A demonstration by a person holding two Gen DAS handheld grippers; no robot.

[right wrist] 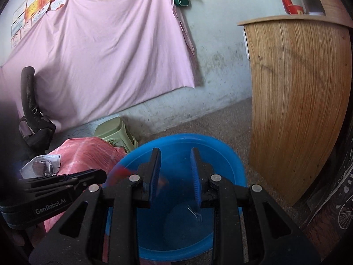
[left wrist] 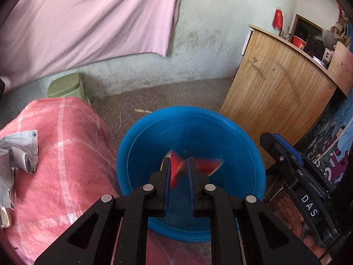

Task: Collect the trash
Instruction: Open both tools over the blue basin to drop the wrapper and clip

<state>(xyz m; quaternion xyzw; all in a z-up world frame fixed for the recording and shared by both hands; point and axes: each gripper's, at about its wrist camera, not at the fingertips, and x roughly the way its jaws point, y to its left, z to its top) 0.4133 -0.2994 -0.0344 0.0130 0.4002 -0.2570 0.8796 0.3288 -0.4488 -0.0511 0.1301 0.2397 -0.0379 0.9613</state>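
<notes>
A lived-in room of a modest home: a pink sheet (right wrist: pixel 99 50) hangs across a stained, pale green wall (right wrist: pixel 220 50) above a rough speckled floor (left wrist: pixel 176 95). A wooden cabinet (right wrist: pixel 297 110) stands at the right with red containers (right wrist: pixel 294 8) on its top, and a green plastic stool (left wrist: pixel 66 86) sits against the wall's foot. A blue plastic tub (left wrist: pixel 141 141) rests on the floor beside a pink checked sack (left wrist: pixel 72 145), with a printed blanket (left wrist: pixel 335 145) at the right edge.
</notes>
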